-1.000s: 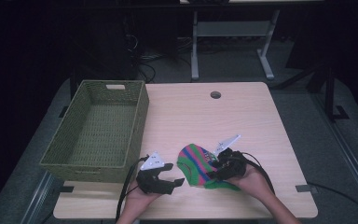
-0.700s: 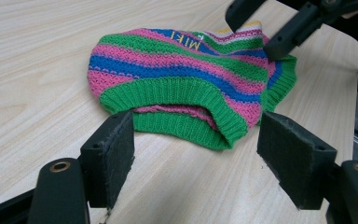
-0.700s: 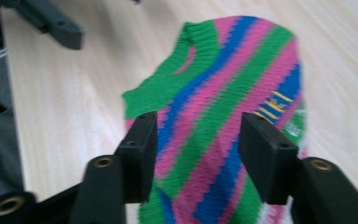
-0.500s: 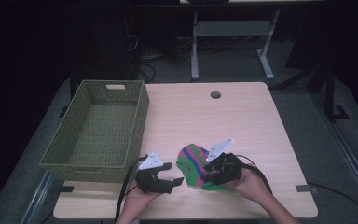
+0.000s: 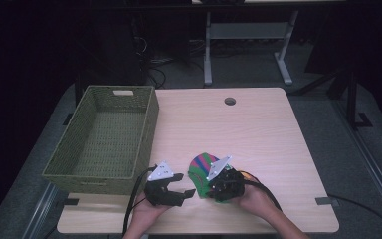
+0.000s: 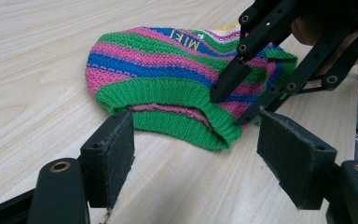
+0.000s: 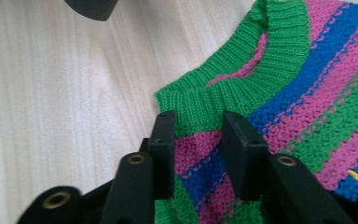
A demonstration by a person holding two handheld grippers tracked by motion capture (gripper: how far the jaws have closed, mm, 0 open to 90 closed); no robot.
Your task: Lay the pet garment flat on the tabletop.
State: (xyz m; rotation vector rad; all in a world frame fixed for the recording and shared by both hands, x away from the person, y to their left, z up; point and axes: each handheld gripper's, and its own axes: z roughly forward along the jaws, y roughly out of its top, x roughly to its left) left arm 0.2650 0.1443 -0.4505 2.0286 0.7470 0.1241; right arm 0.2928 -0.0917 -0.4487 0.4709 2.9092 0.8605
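A knitted piece (image 5: pixel 200 166) striped in pink, blue and green, with a green ribbed hem and yellow letters, lies on the table near the front edge. My right gripper (image 7: pixel 198 135) is shut on its fabric just behind the hem (image 7: pixel 200 100). The left gripper view shows the right gripper (image 6: pixel 233 100) pinching the knit (image 6: pixel 168 65) at its right side. My left gripper (image 6: pixel 196 154) stands open a little in front of the hem's opening, nothing between its pads. In the high view, the left gripper (image 5: pixel 185 185) sits just left of the right gripper (image 5: pixel 209 188).
A green woven basket (image 5: pixel 149 124) stands at the table's left side, nothing in it. The light wooden table (image 5: pixel 248 134) has a round cable hole (image 5: pixel 230 101) near the back. Both hands rest at the front edge.
My right gripper has shifted slightly left with the knitted piece, bringing it closer to the left gripper. The left gripper has stayed about where it was.
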